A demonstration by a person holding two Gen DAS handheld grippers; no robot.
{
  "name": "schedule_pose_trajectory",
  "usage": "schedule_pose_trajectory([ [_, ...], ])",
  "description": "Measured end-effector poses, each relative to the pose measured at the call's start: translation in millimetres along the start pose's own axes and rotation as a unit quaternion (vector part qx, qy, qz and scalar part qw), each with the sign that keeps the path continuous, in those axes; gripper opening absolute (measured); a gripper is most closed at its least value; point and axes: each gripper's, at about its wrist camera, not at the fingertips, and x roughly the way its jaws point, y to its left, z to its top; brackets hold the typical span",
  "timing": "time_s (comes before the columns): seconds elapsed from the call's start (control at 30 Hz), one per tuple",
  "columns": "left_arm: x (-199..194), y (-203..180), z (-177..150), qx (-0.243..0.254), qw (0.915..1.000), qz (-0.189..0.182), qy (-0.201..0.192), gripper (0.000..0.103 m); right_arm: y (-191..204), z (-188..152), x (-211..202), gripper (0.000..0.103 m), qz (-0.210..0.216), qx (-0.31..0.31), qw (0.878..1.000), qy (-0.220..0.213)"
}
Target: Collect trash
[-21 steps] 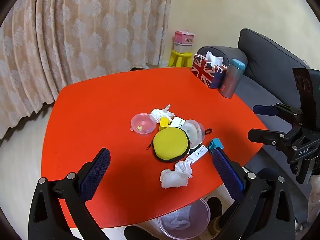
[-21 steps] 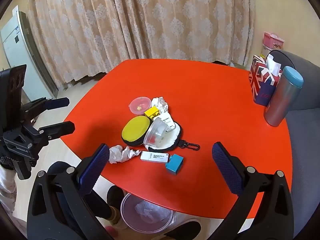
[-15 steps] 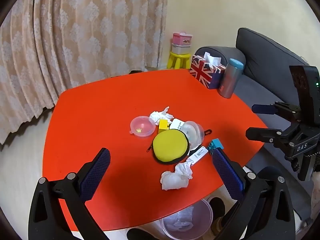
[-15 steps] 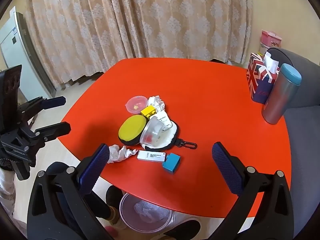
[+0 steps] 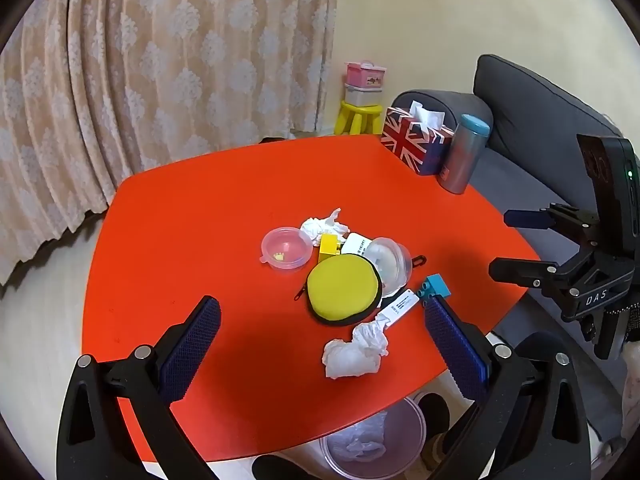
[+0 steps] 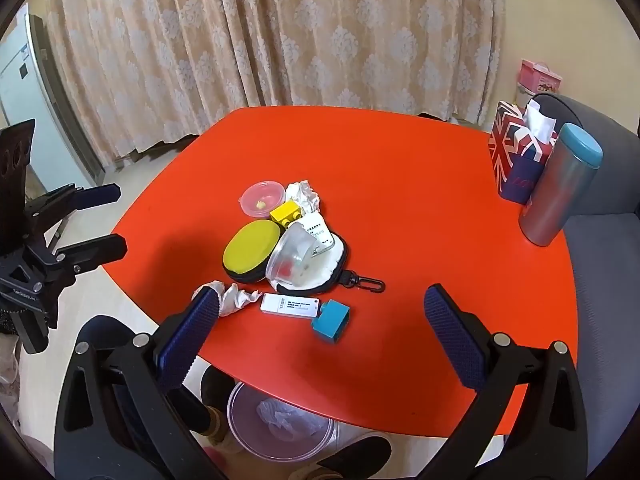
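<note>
A crumpled white tissue [image 5: 354, 350] lies near the front edge of the red table [image 5: 208, 216]; it also shows in the right wrist view [image 6: 236, 297]. A second crumpled tissue [image 5: 322, 225] lies behind the clutter, seen in the right wrist view [image 6: 304, 196] too. A clear bin [image 5: 374, 440] holding crumpled trash stands on the floor under the table's front edge, also in the right wrist view [image 6: 280, 426]. My left gripper [image 5: 320, 344] is open and empty above the table front. My right gripper [image 6: 320, 328] is open and empty.
A yellow round case [image 5: 344, 288], small clear tub [image 5: 286, 249], yellow block [image 5: 330, 245], blue block [image 5: 434, 287], white stick [image 5: 398, 306] and tipped clear cup [image 6: 292, 254] cluster mid-table. A flag tissue box [image 5: 416, 144] and flask [image 5: 462, 154] stand far right. A grey sofa [image 5: 532, 128] borders the table.
Both grippers have drawn back and risen a little, so the table and clutter appear slightly farther. Nothing on the table has moved. Both stay open.
</note>
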Motion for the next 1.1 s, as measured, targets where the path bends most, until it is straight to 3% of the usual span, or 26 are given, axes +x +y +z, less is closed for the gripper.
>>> schedule_pose_trajectory([
  [1.1, 3.3, -3.7, -5.3, 0.000, 1.0000, -0.008, 0.004, 0.098, 1.1, 2.2, -2.9, 0.100, -0.002, 0.000, 1.000, -0.001],
])
